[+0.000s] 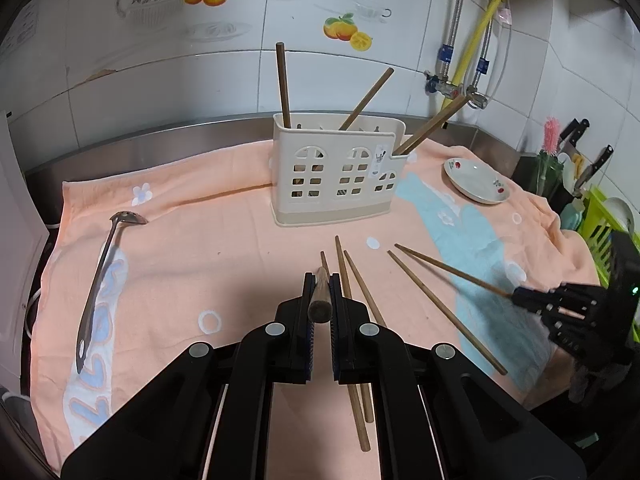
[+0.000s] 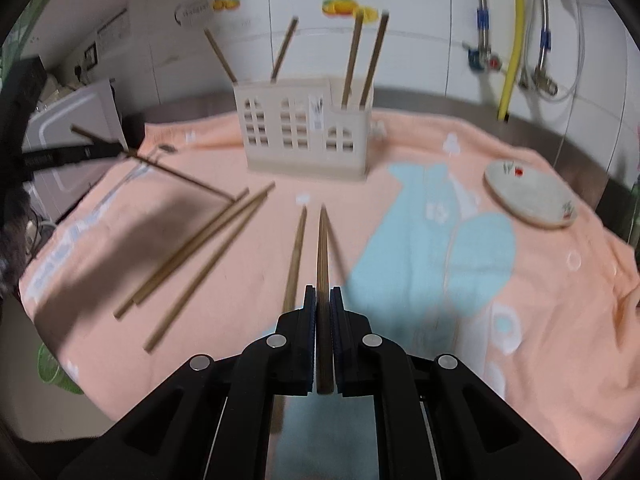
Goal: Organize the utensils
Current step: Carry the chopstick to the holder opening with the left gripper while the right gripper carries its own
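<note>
Utensil holder (image 1: 336, 176): cream plastic, upright at the far middle of the table, on the peach towel (image 1: 224, 264). Contents: 4 wooden chopsticks standing in it, 2 in the left compartments, 2 in the small right one (image 2: 362, 56).

Left claw (image 1: 320, 300): closed on 1 chopstick (image 1: 320, 300), butt end toward the camera, tip lifted off the towel in the right wrist view.

Right claw (image 2: 322, 300): closed on 1 chopstick (image 2: 322, 248), pointing toward the holder.

Loose on towel: 3 chopsticks near the left claw (image 1: 352, 280); 1 more (image 1: 444, 312) lying beside the right claw's stick.

Slotted metal spoon (image 1: 100, 276): flat at the left edge of the towel, untouched.

Small plate (image 1: 476, 180): far right; not handled.

Status: roughly 1/3 done by count. Remaining, by judgement: the 2 held sticks, 4 loose sticks and the spoon.
</note>
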`<state>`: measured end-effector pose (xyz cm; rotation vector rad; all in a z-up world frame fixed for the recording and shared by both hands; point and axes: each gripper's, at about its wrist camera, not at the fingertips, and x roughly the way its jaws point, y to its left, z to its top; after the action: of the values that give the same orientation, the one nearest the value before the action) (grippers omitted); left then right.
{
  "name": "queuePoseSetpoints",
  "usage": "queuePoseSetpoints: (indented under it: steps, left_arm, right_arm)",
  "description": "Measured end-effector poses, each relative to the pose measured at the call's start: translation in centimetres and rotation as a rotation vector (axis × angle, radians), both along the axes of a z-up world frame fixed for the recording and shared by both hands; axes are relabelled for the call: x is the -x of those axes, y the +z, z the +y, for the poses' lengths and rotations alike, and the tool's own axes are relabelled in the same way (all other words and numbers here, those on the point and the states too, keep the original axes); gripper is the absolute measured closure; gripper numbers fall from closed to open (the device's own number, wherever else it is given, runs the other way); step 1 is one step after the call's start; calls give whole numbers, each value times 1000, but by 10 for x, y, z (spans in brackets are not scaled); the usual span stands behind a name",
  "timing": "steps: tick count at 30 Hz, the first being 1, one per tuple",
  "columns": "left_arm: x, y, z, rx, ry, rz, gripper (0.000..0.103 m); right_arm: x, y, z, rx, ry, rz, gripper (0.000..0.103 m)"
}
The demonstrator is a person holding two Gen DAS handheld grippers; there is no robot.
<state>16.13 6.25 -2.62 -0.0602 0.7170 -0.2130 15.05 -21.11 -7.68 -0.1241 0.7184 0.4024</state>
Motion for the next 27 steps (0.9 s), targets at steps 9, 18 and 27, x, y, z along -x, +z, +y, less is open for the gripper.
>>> queuePoseSetpoints:
  steps: [9,18,27]
  left_arm:
    - [-2,2,-2,4,-4,-3,97]
    - [-10,16,0,20,3,-21,97]
    - [-23,48,-10,-2,-9,-65,97]
  right_arm:
    - [-14,38,9,-51,0,-97,96]
    - [-44,65,18,-72,15,-104,96]
    - [-64,106,28,-36,61,-122,96]
